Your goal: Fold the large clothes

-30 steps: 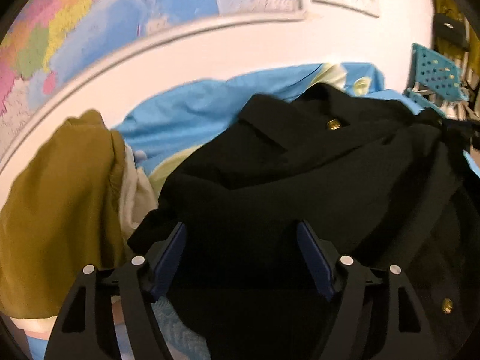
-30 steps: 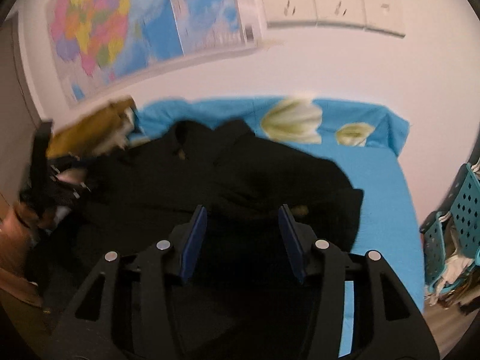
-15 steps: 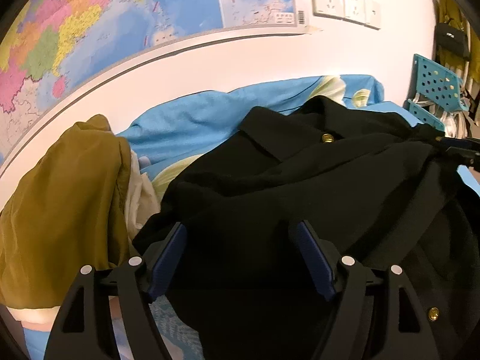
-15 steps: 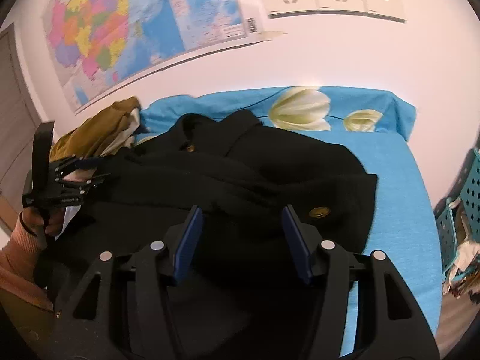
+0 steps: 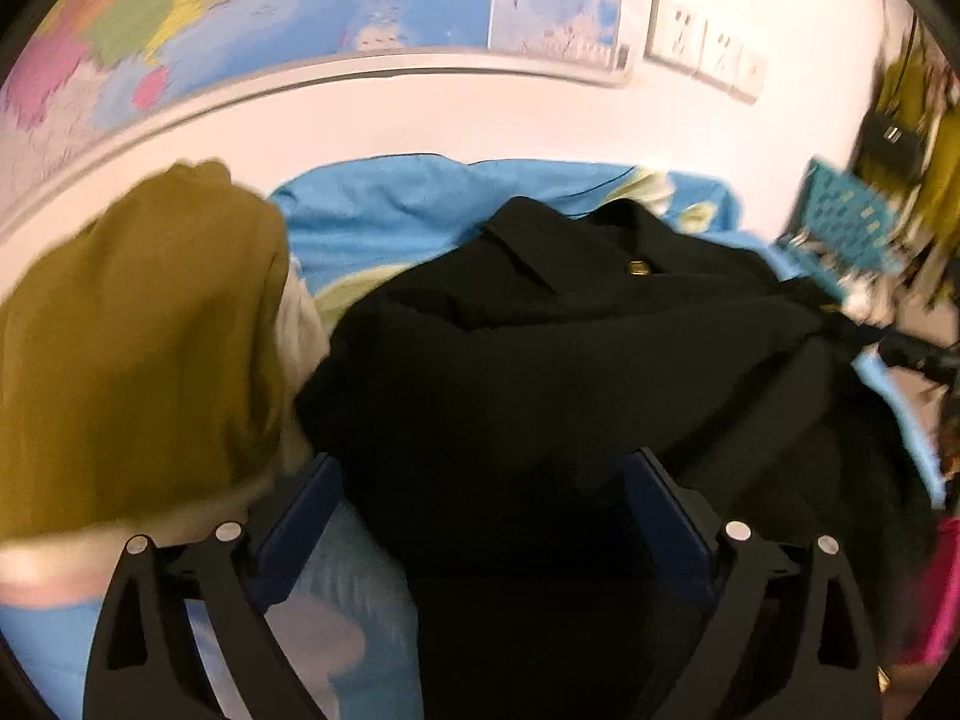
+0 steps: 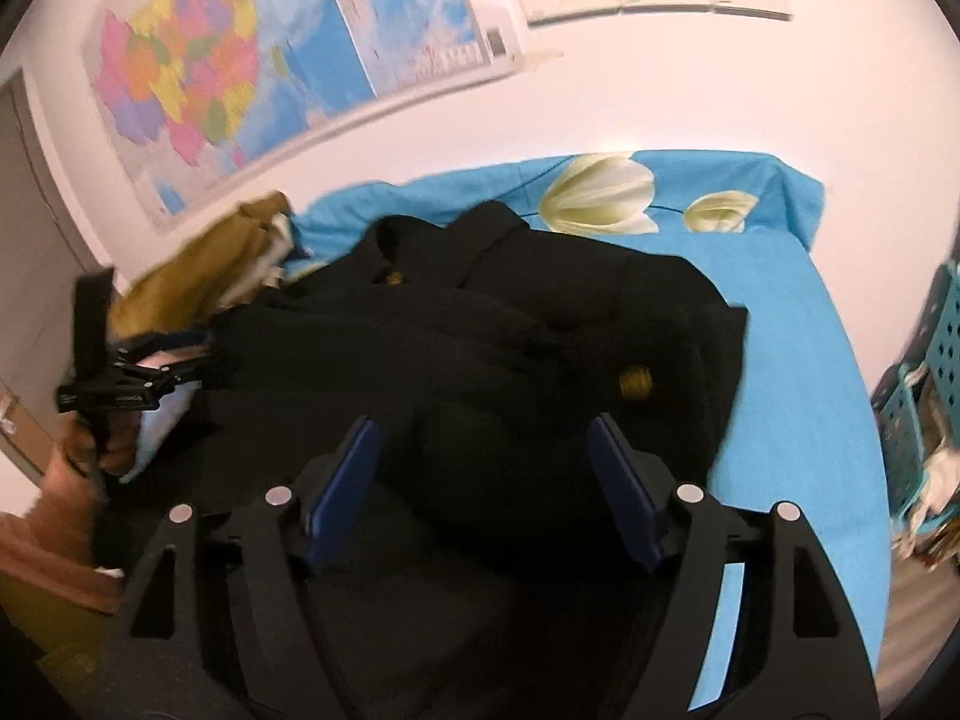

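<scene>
Compared with half a second ago, we see the black coat [image 6: 480, 348] more bunched toward the wall end of the blue bedsheet [image 6: 792, 360], its far edge drawn back from the tulip print, and both views are smeared with motion; we judge we are mid-fold, gathering the coat rather than finishing it. Our left gripper [image 5: 480, 516] is spread wide with coat cloth lying between its fingers, though we cannot tell that it pinches anything. Our right gripper [image 6: 483, 480] is likewise spread, its fingers straddling a hump of the coat without closing on it. The right wrist view shows what the left cannot: the left gripper from outside, beside the coat's left edge, and the bare sheet to the coat's right. The left view alone shows how close the mustard garment [image 5: 138, 348] sits against the coat.
</scene>
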`<state>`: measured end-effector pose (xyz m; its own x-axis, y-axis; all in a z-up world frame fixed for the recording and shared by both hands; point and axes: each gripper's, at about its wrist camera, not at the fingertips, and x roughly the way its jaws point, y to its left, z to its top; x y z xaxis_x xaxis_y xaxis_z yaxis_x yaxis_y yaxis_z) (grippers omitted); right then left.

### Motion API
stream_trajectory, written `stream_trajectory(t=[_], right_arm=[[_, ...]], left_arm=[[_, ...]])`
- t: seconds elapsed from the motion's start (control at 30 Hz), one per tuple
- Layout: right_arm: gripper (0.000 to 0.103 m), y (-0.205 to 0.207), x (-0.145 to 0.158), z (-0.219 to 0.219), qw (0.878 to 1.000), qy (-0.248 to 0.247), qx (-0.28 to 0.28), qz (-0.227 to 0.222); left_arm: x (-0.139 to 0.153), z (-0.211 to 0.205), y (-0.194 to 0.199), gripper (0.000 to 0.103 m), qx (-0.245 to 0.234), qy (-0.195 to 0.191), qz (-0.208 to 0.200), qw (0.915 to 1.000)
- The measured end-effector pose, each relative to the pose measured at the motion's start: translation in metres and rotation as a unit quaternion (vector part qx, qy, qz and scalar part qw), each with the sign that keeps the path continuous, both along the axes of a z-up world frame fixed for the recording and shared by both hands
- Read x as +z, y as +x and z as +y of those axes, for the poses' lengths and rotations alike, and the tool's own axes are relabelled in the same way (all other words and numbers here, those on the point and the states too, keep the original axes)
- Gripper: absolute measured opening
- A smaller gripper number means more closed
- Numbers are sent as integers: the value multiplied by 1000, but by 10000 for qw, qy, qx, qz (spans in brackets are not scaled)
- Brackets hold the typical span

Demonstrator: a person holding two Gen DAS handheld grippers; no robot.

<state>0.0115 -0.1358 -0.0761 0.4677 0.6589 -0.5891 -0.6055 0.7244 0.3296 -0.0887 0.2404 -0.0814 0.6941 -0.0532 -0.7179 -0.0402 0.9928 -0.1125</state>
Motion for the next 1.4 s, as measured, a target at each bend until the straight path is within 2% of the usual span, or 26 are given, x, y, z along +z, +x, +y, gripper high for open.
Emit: stream_trajectory(t=[0.07, 0.2, 0.37, 0.6, 0.73, 0.87, 0.97, 1.03, 1.1, 1.17, 1.27, 1.33, 1.37, 1.4], right_arm=[[78, -14, -5, -21, 9997, 185, -57, 178], [84, -45, -26, -61, 9964, 530, -172, 641], [85, -81, -46, -81, 9947, 533, -125, 876], [93, -104, -57, -74, 9964, 452, 199, 695], [93, -102, -58, -73, 9968, 495, 210, 591], [94, -102, -59, -66, 9974, 460, 303, 467], [89, -105, -59, -62, 9950, 595, 534, 596], [77, -106, -60, -66, 9926, 712, 683, 710], [66, -103, -63, -73, 9895, 891, 709, 895], [64, -104, -63, -73, 9908, 817, 690, 824], [80, -106, -60, -65, 9915, 817, 725, 704], [81, -109, -60, -58, 9933, 672, 738, 580], [75, -109, -61, -57, 9921, 765, 766, 639], [46, -107, -64, -56, 9894, 869, 835, 816]], left_arm=[[-3, 9, -24, 92, 8, -256, 9, 9997], [-16, 15, -63, 92, 12, -521, 264, 9983], [-33, 18, -103, 92, -38, -1004, 528, 9935], [-43, 2, -138, 96, -261, -1220, 620, 9902], [-42, 3, -148, 96, -374, -1461, 635, 9865], [-43, -4, -160, 96, -549, -1513, 649, 9848], [-44, -12, -170, 96, -891, -1638, 709, 9799], [-45, -20, -175, 96, -1154, -1699, 762, 9757], [-45, -25, -174, 96, -1172, -1575, 773, 9775], [-46, -26, -172, 96, -1117, -1612, 752, 9777], [-46, -27, -162, 96, -975, -1720, 674, 9779], [-46, -30, -160, 96, -918, -1659, 629, 9798], [-46, -32, -158, 94, -874, -1596, 594, 9815], [-45, -34, -157, 82, -805, -1528, 573, 9833]])
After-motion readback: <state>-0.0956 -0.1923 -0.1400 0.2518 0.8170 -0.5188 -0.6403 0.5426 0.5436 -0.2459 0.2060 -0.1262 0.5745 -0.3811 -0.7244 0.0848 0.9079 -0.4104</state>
